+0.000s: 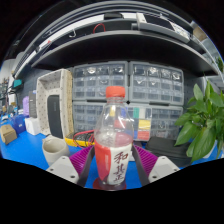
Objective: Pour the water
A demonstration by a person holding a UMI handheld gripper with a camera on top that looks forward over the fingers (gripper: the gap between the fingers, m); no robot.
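You are clamping the gripper (pixel 113 160) on the clear red-capped plastic bottle (pixel 113 140) (upright against spills), white cup (pixel 54 150) beside the bottle

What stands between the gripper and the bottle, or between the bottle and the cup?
Nothing visible does. The bottle already stands between the gripper fingers. The cup sits on the blue table just beside it, next to one finger, with open space between them. The plant is on the other side.
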